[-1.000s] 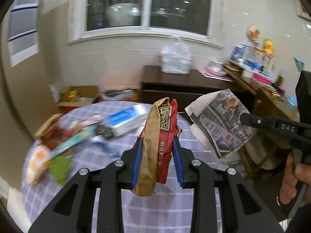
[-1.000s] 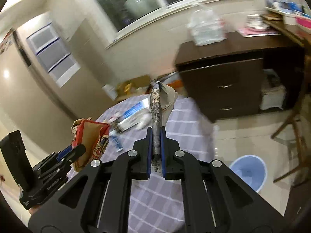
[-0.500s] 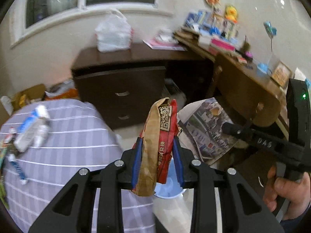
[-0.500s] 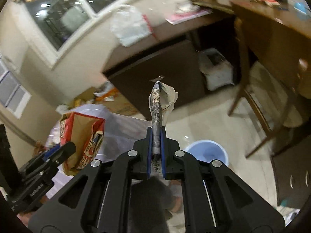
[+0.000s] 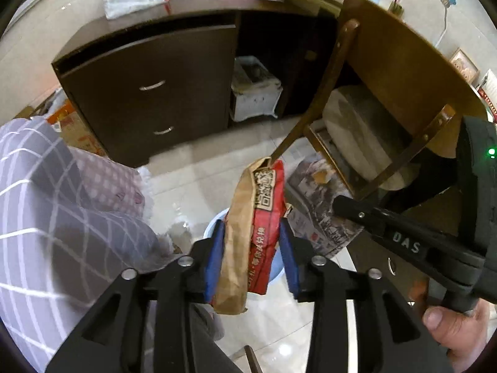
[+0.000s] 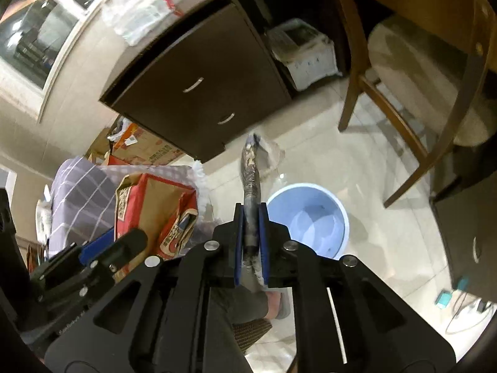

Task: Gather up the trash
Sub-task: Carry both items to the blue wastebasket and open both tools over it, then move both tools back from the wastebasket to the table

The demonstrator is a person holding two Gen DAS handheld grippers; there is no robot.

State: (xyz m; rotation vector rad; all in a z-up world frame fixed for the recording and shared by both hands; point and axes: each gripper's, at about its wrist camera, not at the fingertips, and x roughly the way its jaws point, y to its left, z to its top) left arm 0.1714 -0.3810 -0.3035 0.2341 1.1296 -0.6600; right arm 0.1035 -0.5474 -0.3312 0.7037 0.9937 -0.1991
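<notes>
Swung away from the checked tablecloth (image 5: 46, 217) and down over the floor since a second ago; now tipped steeply toward the pale blue bin (image 6: 310, 199), which fills the view below instead of the littered table. Means the drop is at hand, judging by the aim.

Left gripper (image 5: 251, 255): jaws opening, red and brown paper bag (image 5: 251, 233) between them, upright, creased, printed code on its face, sagging over the bin rim. Right gripper (image 6: 251, 233): jaws just easing apart, folded printed paper (image 6: 250, 186) edge-on between them, crumpled at the tip, just beside the bin mouth.
</notes>
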